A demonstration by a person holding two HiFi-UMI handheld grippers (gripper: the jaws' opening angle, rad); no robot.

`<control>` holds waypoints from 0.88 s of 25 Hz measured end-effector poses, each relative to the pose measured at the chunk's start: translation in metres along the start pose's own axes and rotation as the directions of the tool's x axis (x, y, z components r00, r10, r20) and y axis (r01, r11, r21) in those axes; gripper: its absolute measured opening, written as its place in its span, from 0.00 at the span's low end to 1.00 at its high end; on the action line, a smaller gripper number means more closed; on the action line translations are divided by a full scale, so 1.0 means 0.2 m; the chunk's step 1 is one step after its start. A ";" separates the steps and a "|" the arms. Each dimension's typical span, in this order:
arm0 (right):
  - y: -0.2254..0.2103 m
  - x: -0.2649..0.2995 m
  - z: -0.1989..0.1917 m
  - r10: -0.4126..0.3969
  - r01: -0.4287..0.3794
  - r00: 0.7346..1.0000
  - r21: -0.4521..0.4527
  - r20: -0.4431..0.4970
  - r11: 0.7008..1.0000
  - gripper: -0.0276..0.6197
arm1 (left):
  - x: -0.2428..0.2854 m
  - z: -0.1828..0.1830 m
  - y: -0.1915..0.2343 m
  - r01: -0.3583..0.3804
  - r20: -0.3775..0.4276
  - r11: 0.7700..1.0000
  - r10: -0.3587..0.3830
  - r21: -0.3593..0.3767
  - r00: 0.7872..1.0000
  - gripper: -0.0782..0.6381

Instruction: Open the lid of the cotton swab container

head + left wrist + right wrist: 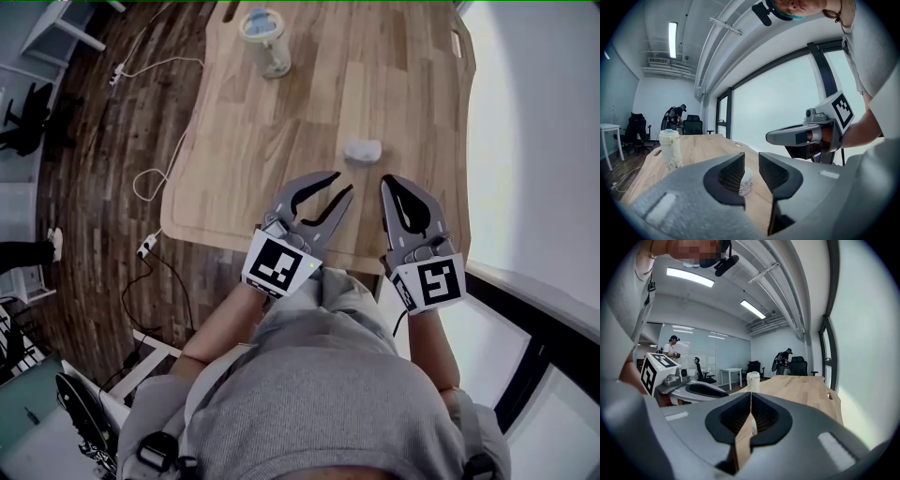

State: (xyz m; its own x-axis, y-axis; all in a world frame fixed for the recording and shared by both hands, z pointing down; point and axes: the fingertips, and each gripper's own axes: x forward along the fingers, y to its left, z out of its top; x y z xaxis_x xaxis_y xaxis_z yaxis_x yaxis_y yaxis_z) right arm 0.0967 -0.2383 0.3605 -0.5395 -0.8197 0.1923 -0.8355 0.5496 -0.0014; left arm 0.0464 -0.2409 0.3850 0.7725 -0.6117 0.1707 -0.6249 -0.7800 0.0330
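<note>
1. The cotton swab container (363,149) is a small, squat white tub with print on its side. It stands on the table (281,141), toward the right edge. None of its contents show.
2. It sits just ahead of the tips of both my tongs and roughly between them, touching neither.
3. My left tongs (343,183) are a little way open, with a narrow gap between the ribbed pads. They have hold of nothing. In the left gripper view the white tub shows through that gap, farther along the table.
4. My right tongs (387,180) are pressed together, pad against pad, with nothing caught between them.
5. Both tongs reach out over the near edge of the table and point away from me at the tub. They run side by side but apart, close to level with the tips slightly down. The marker cubes sit back by my wrists, and my forearms come forward from a grey top.
6. A taller pale jar with a light blue lid (265,42) stands upright at the far end of the table, well apart from the tub. I cannot tell what it holds.
7. Beyond the left edge of the table is dark plank floor (94,141) with a white cable (141,178) lying on it.
</note>
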 end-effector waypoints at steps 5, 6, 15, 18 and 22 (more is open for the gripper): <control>-0.03 0.03 -0.03 0.008 -0.008 1.000 0.002 -0.007 1.000 0.07 | 0.05 -0.05 0.02 0.006 -0.016 1.000 -0.006 -0.013 1.000 0.28; -0.03 0.03 -0.04 0.010 -0.010 1.000 0.002 -0.010 1.000 0.07 | 0.05 -0.07 0.02 0.007 -0.021 1.000 -0.008 -0.012 1.000 0.29; -0.05 0.07 -0.11 0.025 -0.025 0.999 0.017 -0.033 1.000 0.07 | 0.13 -0.20 0.04 0.038 -0.045 0.999 -0.039 -0.022 0.998 0.39; -0.06 0.08 -0.13 0.031 -0.030 0.999 0.017 -0.042 0.999 0.07 | 0.16 -0.25 0.07 0.034 -0.044 0.999 -0.036 -0.041 0.998 0.41; -0.07 0.09 -0.16 0.031 -0.031 0.998 0.014 -0.051 0.999 0.07 | 0.20 -0.32 0.10 0.036 -0.071 0.999 -0.038 -0.034 0.997 0.44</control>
State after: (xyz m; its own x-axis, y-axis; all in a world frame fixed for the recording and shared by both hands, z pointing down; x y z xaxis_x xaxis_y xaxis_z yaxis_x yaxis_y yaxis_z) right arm 0.1019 -0.2559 0.3947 -0.5595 -0.7928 0.2418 -0.8199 0.5722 -0.0211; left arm 0.0584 -0.2721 0.4554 0.7856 -0.5708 0.2388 -0.6005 -0.7964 0.0721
